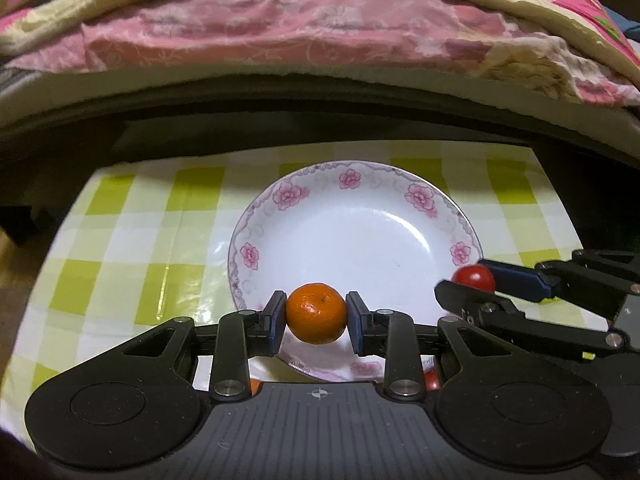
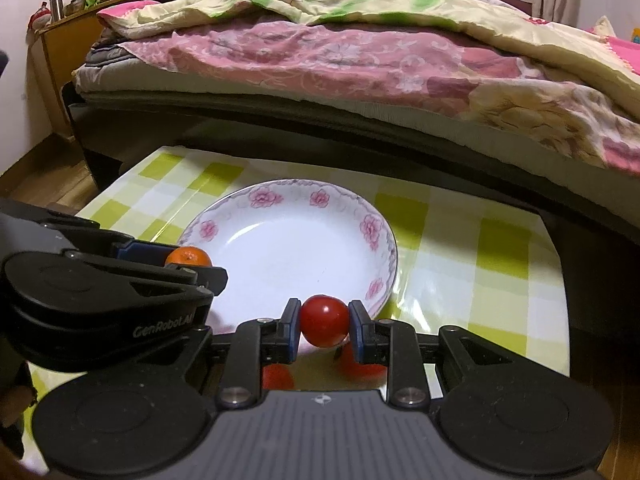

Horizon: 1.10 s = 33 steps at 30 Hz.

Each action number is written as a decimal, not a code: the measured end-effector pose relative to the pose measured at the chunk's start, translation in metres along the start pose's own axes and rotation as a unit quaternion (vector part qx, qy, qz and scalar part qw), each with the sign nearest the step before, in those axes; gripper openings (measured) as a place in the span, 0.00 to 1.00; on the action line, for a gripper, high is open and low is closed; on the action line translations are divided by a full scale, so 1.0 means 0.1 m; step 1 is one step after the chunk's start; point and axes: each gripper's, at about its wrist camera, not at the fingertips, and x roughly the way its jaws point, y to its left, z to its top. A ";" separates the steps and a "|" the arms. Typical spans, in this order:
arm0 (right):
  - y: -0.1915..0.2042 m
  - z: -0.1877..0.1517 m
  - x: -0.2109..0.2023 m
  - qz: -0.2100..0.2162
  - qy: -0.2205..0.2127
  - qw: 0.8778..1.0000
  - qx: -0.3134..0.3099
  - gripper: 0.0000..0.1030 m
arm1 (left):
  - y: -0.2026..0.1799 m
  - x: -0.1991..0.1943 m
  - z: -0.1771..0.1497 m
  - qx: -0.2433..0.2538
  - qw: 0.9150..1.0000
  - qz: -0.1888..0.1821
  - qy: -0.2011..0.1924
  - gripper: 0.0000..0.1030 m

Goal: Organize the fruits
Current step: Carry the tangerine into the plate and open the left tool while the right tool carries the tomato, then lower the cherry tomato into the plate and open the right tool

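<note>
Holding both fruits over the near rim of the bare plate (image 1: 256, 216), we have our left gripper (image 1: 316, 316) clamped on the orange (image 1: 316, 313) and our right gripper (image 2: 325, 322) on the tomato (image 2: 325, 321), neither yet set down, more red fruit waiting on the surface (image 2: 460, 272) below.

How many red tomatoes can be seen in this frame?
3, possibly more hidden. One tomato is clamped in the right gripper at the plate rim; two others lie on the tablecloth below it, partly hidden.

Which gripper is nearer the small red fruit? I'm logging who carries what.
Right. The right gripper is shut on the small red fruit at the plate's near rim; the left gripper grips the orange alongside.
</note>
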 end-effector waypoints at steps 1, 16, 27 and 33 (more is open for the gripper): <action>-0.01 0.02 0.03 0.001 -0.001 1.000 -0.001 0.28 | 0.01 0.03 0.01 0.000 1.000 0.002 0.001 0.37; 0.01 0.09 0.38 0.007 0.010 0.999 -0.036 0.29 | 0.08 0.21 0.01 -0.007 1.000 0.017 0.011 0.38; -0.01 0.09 0.41 0.013 0.014 1.000 -0.022 0.30 | 0.07 0.17 0.00 0.009 0.999 0.032 0.000 0.42; -0.04 0.07 0.41 0.019 0.014 1.000 -0.009 0.30 | 0.07 0.16 0.00 0.012 0.999 0.032 -0.004 0.44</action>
